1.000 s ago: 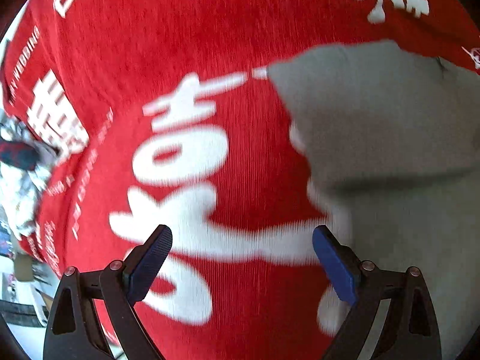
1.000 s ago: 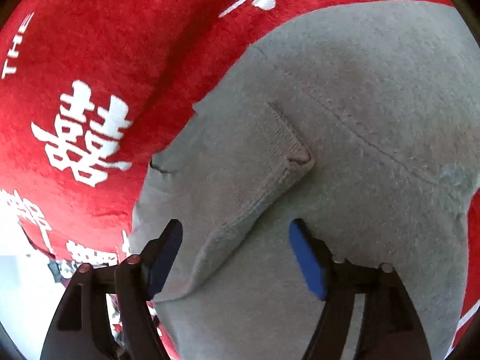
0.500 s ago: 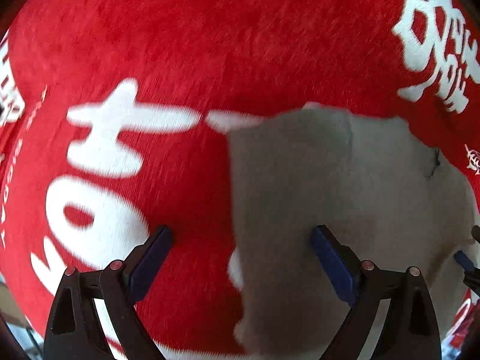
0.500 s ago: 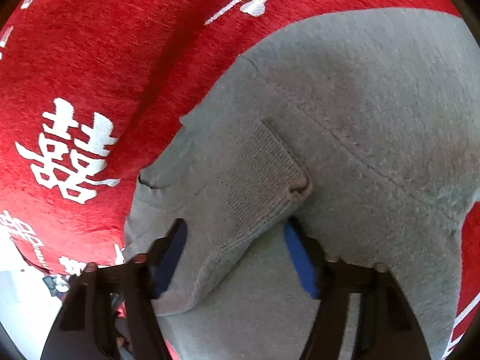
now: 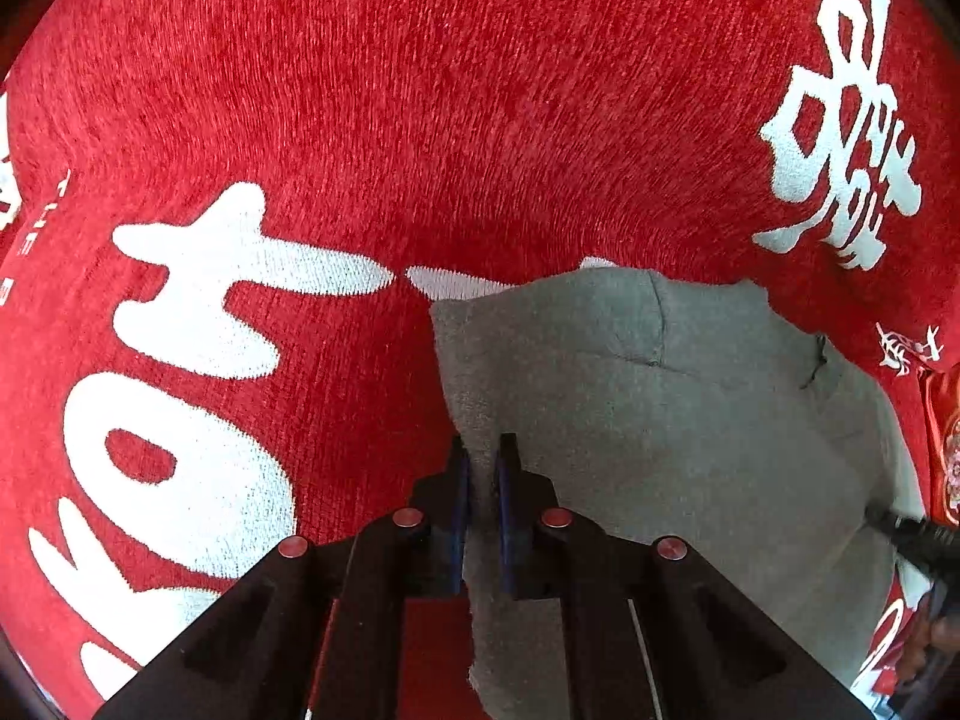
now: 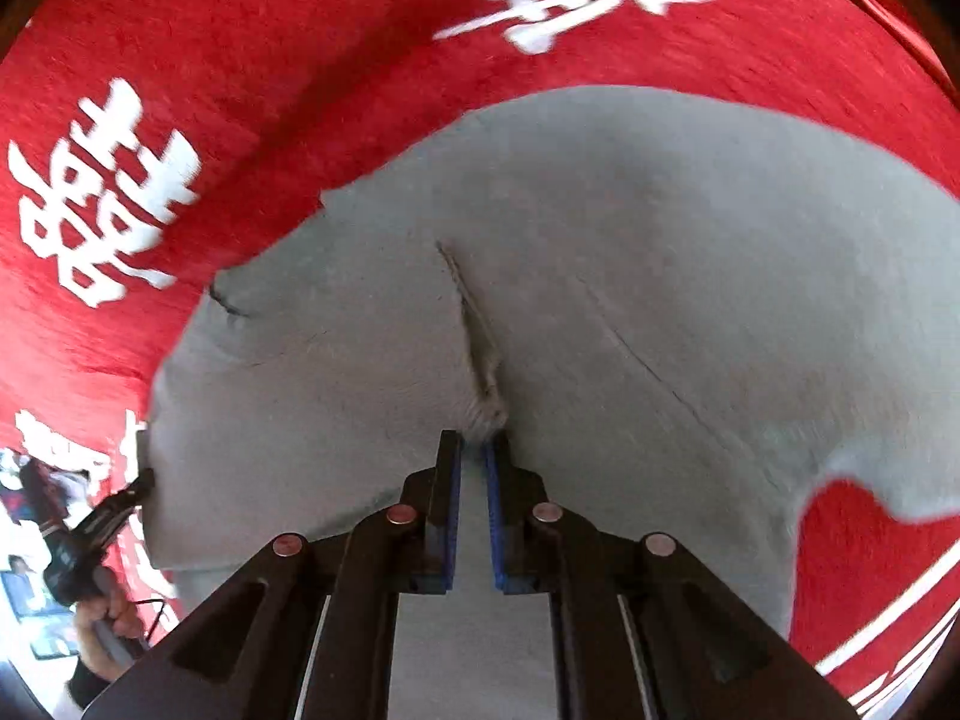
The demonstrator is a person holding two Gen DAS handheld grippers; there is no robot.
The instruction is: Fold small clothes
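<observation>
A small grey garment (image 5: 690,420) lies spread on a red cloth. My left gripper (image 5: 482,450) is shut on the garment's left edge. In the right wrist view the same grey garment (image 6: 630,240) fills the middle, and my right gripper (image 6: 474,447) is shut on a pinched fold of its ribbed cuff. The other gripper shows small at the edge of each view, touching the garment: the right one in the left wrist view (image 5: 900,531), the left one in the right wrist view (image 6: 129,495).
The red cloth (image 5: 420,120) with large white characters covers the whole surface under the garment and also shows in the right wrist view (image 6: 270,60). A person's hand (image 6: 102,618) and room clutter show at the lower left past the cloth's edge.
Both grippers went from open to shut. The left one moved right onto the garment's edge and closed on it. The right one closed on the cuff, pinching it into a ridge.
</observation>
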